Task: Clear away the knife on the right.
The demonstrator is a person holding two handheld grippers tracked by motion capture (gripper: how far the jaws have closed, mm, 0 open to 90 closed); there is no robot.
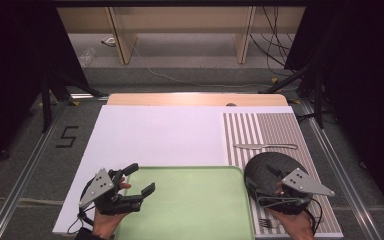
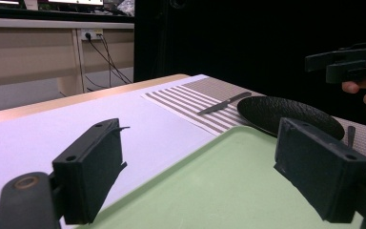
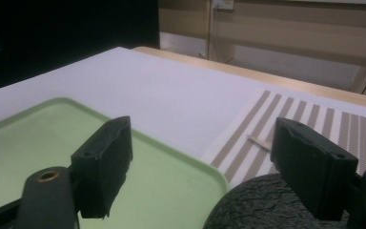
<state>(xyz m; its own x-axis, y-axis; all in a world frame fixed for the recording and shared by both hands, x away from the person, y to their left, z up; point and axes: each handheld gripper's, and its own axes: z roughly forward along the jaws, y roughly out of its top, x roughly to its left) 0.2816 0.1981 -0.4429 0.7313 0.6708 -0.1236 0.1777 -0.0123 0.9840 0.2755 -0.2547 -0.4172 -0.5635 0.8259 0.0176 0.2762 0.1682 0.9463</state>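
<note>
At the left of the high view, the left gripper (image 1: 139, 179) hangs over the near-left corner of a pale green rectangular plastic tray (image 1: 195, 200), held from below by the person's left hand (image 1: 106, 222), and its two black jaws stand wide apart with nothing between them; one jaw reaches toward the tray's far edge and the other lies over the tray's surface. In the left gripper view the same jaws frame the bare green tray (image 2: 209, 191), which rests on a large white sheet (image 1: 155, 135) that covers most of the light wooden table (image 1: 195, 99). To the right of the tray lies a placemat with brown and white stripes (image 1: 270, 130), its left edge just beside the tray's right rim. On the mat, toward the far side, a silver table knife (image 1: 265, 146) lies crosswise, apart from the other things. Nearer the person sits a round black plate with a rough textured surface (image 1: 270, 165), just beside the tray's right edge. The right gripper (image 1: 262, 182) hovers over the near part of this plate, held by the right hand (image 1: 295, 222), and its jaws are spread apart, clamping nothing; the right gripper view shows the plate's dark rim (image 3: 262, 205) between and below them. A dark fork (image 1: 266, 223) lies on the mat at the near edge, partly hidden by the right gripper.
</note>
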